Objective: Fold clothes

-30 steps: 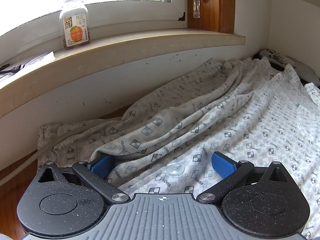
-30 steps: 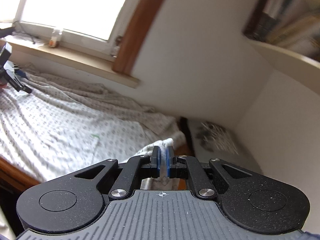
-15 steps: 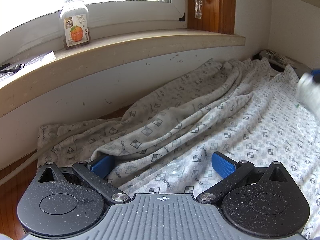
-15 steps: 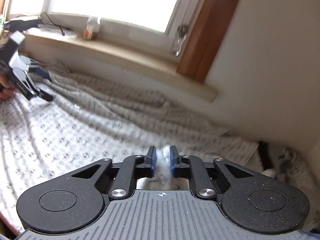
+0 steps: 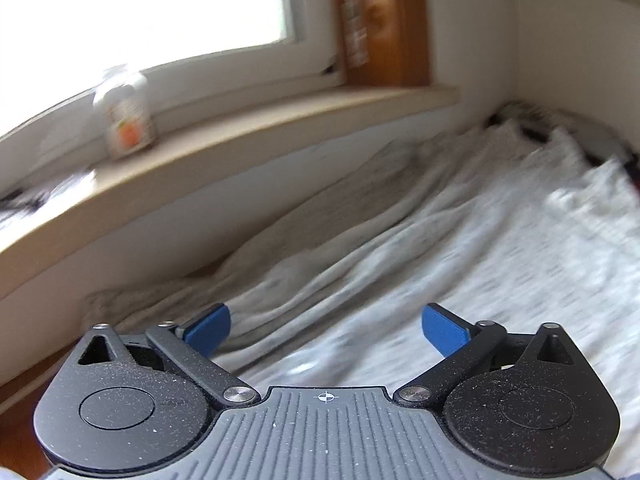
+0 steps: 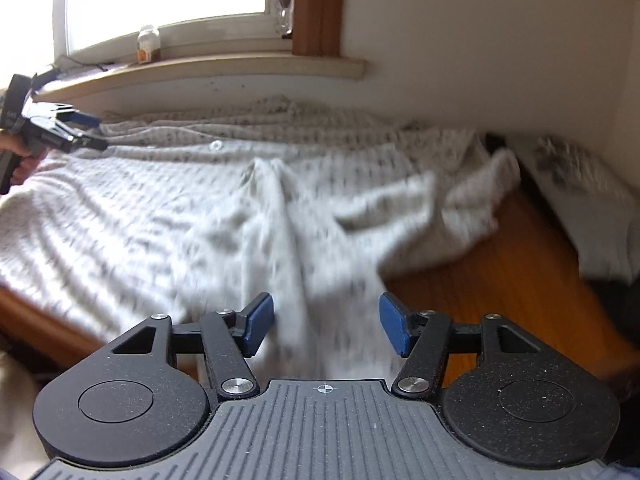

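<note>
A pale patterned shirt (image 6: 168, 208) lies spread over the wooden table, bunched in folds along the wall. In the left wrist view the shirt (image 5: 460, 264) fills the middle and right, blurred by motion. My left gripper (image 5: 326, 330) hangs open just above the cloth with nothing between its blue pads; it also shows at the far left of the right wrist view, where the left gripper (image 6: 86, 132) is held by a hand (image 6: 24, 160). My right gripper (image 6: 326, 322) is low over the shirt's right part. Its jaws are opening, the pads stand apart and the cloth lies below them.
A windowsill (image 6: 208, 68) runs along the back wall with a small jar (image 6: 149, 45) on it; the jar (image 5: 126, 120) is also in the left wrist view. Bare wooden tabletop (image 6: 512, 280) shows right of the shirt. A grey-white bundle (image 6: 592, 208) sits in the right corner.
My right gripper came down to the table and opened, letting go of the cloth that it held. My left gripper lifted off the shirt and drew back a little, still open.
</note>
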`<state>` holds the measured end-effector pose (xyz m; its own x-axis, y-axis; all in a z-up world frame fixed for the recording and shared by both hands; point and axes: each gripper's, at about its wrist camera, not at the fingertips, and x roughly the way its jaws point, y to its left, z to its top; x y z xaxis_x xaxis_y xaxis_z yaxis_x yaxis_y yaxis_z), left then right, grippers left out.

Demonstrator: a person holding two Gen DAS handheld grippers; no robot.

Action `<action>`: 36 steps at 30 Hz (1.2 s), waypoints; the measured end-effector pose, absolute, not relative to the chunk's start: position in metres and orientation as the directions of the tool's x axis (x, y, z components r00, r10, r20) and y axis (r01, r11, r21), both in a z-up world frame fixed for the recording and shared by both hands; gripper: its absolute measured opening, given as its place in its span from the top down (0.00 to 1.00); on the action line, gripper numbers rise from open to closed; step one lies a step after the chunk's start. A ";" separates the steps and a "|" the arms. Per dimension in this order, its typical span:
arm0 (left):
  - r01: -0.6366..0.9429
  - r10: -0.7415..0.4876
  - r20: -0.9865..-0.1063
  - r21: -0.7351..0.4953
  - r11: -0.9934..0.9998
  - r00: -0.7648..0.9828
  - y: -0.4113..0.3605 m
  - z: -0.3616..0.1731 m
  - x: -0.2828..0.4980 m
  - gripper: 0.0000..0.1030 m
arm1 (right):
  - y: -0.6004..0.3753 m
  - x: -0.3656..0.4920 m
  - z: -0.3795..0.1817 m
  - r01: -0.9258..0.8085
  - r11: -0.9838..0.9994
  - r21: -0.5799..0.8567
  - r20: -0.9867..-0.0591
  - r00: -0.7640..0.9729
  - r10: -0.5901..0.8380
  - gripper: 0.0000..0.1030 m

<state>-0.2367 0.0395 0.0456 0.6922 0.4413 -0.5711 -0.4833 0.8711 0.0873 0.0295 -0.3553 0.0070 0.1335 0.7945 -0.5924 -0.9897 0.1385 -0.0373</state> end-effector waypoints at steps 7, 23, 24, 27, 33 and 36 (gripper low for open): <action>-0.255 0.238 -0.528 0.042 0.966 0.815 -0.057 0.091 -0.137 0.06 | -0.379 0.036 -0.004 -0.991 0.131 0.020 -0.578 0.095 0.811 0.35; 0.013 0.028 -0.586 0.066 0.998 0.810 -0.165 0.049 -0.052 0.21 | -0.387 0.029 0.001 -0.999 0.033 -0.012 -0.462 0.035 0.886 0.98; 0.015 0.024 -0.585 0.062 0.998 0.811 -0.166 0.049 -0.052 0.21 | -0.386 0.031 0.008 -0.999 0.035 -0.011 -0.444 0.036 0.895 0.98; 0.012 0.025 -0.575 0.060 0.998 0.818 -0.166 0.053 -0.059 0.19 | -0.381 0.035 0.031 -0.999 0.038 -0.015 -0.395 0.041 0.918 0.98; -0.009 0.035 -0.546 0.050 0.999 0.837 -0.160 0.061 -0.062 0.18 | -0.350 0.032 0.076 -0.998 0.004 -0.064 -0.314 0.024 0.949 0.98; -0.040 0.059 -0.528 0.047 0.998 0.847 -0.151 0.067 -0.072 0.17 | -0.321 0.024 0.091 -0.998 -0.050 -0.049 -0.282 -0.034 0.959 0.98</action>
